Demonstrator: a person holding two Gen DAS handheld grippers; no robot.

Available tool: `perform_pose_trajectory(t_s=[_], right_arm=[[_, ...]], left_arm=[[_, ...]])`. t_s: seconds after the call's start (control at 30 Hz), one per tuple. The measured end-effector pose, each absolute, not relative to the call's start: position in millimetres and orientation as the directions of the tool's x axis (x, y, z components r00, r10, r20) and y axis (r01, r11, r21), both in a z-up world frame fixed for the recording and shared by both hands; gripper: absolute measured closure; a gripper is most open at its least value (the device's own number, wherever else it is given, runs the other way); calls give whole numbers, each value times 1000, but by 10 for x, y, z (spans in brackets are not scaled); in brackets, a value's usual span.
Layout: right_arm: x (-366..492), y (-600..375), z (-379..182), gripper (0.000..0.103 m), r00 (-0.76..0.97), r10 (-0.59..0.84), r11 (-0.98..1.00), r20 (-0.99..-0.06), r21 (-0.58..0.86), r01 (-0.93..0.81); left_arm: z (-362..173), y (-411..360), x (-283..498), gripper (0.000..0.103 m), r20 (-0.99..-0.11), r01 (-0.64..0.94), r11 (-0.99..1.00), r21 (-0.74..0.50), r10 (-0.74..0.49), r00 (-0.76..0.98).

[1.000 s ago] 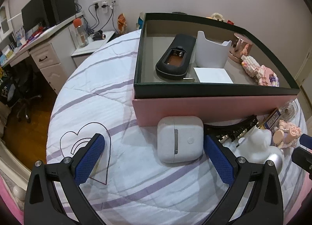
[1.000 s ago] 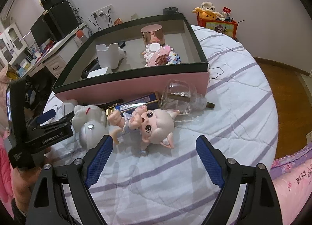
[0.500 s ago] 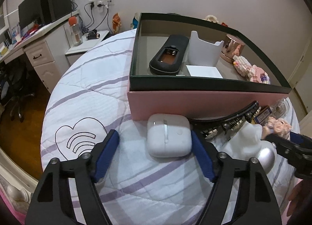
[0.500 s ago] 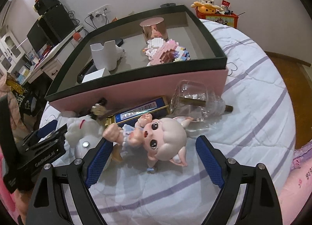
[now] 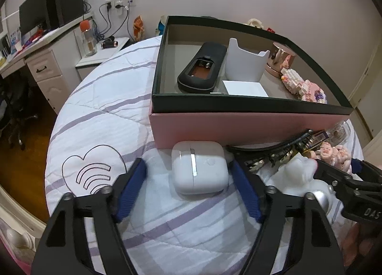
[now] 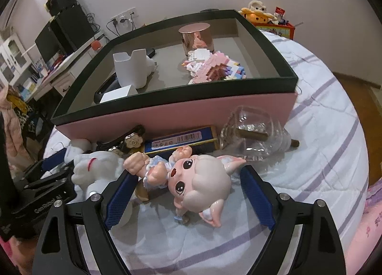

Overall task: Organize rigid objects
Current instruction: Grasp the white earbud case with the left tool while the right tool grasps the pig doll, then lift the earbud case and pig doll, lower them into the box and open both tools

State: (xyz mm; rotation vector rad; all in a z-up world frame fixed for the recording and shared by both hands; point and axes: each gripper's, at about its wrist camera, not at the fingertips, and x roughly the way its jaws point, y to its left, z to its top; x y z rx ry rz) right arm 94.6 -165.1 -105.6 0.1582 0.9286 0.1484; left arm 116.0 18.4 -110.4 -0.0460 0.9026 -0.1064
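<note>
Before the pink box (image 5: 214, 127), the left gripper (image 5: 188, 189) gapes around a smooth rounded white case (image 5: 198, 170); the right gripper (image 6: 188, 201) gapes around a glossy doll (image 6: 191, 179).

Box wall (image 6: 181, 112) hides the black remote's (image 6: 107, 86) lower half.

white case (image 5: 198, 169) flat, doll (image 6: 191, 179) lying
</note>
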Motion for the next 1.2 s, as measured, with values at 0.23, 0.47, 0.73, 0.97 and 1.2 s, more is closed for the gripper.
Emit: perform_pose_trajectory(t_s=[0.23, 0.47, 0.73, 0.97, 1.2], right_arm=[[873, -1725, -1014, 30, 595, 243, 966, -766, 249, -75], [923, -1636, -1054, 31, 605, 220, 974, -766, 202, -98], [775, -1777, -993, 32, 607, 249, 965, -755, 246, -91], [632, -1926, -810, 32, 630, 253, 962, -734, 261, -83], [582, -1970, -425, 32, 686, 268, 958, -677, 265, -113]], left_arm=[[-1088, 268, 1128, 59, -781, 60, 994, -92, -109, 615], [-1092, 176, 1152, 59, -775, 65, 997, -35, -69, 628], [-1050, 357, 964, 59, -765, 40, 993, -113, -112, 634], [-850, 461, 825, 59, -751, 39, 990, -136, -128, 647], [-395, 378, 847, 59, -696, 83, 987, -138, -156, 701]])
